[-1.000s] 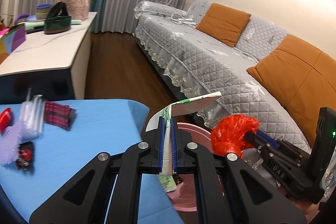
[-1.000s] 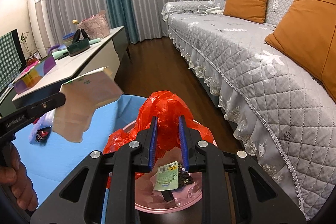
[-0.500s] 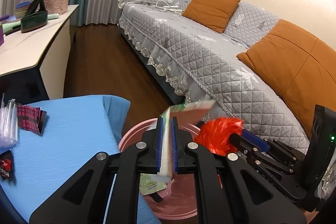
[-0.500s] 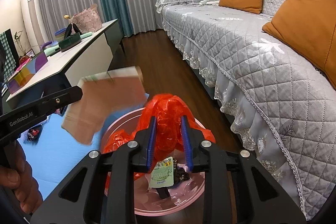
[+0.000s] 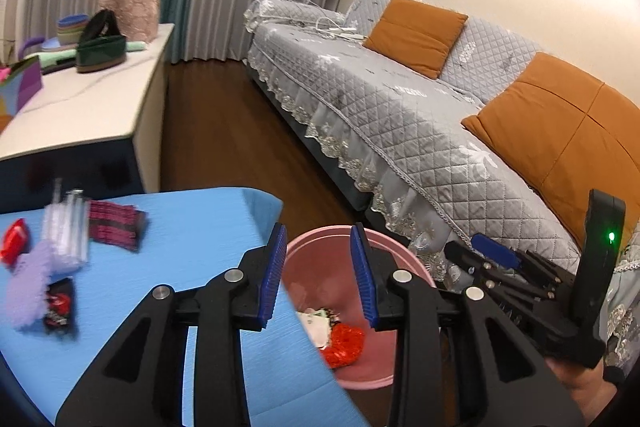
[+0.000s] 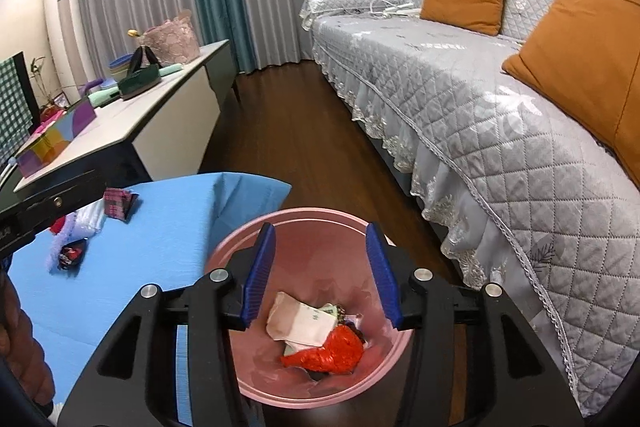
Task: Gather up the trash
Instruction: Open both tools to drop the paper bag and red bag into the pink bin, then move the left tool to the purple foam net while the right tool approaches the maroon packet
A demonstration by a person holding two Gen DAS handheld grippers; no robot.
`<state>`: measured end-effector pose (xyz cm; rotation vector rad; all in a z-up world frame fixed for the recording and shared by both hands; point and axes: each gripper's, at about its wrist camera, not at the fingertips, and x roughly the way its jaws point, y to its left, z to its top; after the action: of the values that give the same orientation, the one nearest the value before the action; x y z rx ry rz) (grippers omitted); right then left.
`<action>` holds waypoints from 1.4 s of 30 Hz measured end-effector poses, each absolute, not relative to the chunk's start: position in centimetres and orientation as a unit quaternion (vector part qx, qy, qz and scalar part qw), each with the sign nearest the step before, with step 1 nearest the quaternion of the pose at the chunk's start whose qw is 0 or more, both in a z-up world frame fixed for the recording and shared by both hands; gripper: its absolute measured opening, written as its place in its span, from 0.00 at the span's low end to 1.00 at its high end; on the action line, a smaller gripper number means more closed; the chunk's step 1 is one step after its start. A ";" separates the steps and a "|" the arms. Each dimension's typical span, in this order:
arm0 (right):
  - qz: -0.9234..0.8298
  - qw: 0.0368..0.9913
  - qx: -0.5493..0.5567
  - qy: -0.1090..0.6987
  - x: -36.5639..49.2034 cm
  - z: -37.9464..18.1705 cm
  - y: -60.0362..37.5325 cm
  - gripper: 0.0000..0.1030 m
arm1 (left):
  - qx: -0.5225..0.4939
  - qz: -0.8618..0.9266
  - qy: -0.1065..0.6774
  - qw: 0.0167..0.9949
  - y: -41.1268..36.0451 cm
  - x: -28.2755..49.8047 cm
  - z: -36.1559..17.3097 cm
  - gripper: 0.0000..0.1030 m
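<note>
While a second ago each claw pinched a piece of trash above the pink bin [image 6: 256, 231], both pieces now lie inside it.

On the left, the blue counter [image 5: 192, 227] keeps its leftovers: a red wrapper [image 5: 14, 241], a clear plastic bundle [image 5: 68, 227], a dark checked packet [image 5: 116, 225], a lilac scrap [image 5: 28, 283] and a black-and-red wrapper [image 5: 60, 305].

The left claw [image 5: 318, 267] is spreading, nothing between its jaws. Further right, the right claw [image 6: 320, 267] is also spreading, empty, above the dropped cardboard piece [image 6: 304, 321] and red plastic bag [image 6: 332, 349]. This drop looks finished; I judge the counter items come next.
</note>
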<state>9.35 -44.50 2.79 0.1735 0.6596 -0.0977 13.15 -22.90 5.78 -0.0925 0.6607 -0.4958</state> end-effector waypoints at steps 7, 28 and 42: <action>-0.038 0.953 0.062 0.294 8.6 4.8 -41.5 0.46 | -0.035 -0.208 0.306 0.928 -17.7 11.0 7.6 0.31; 0.000 0.969 0.065 0.238 7.5 8.2 -35.5 0.76 | -0.060 -0.066 0.261 0.961 -4.7 6.1 7.7 0.76; 0.016 0.969 0.060 0.237 8.4 8.3 -32.4 0.90 | -0.047 -0.036 0.252 0.966 -2.1 5.2 7.6 0.76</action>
<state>8.35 -32.36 8.29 0.1221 0.4794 0.0331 5.25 -2.08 7.59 -0.0945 0.5104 -0.0719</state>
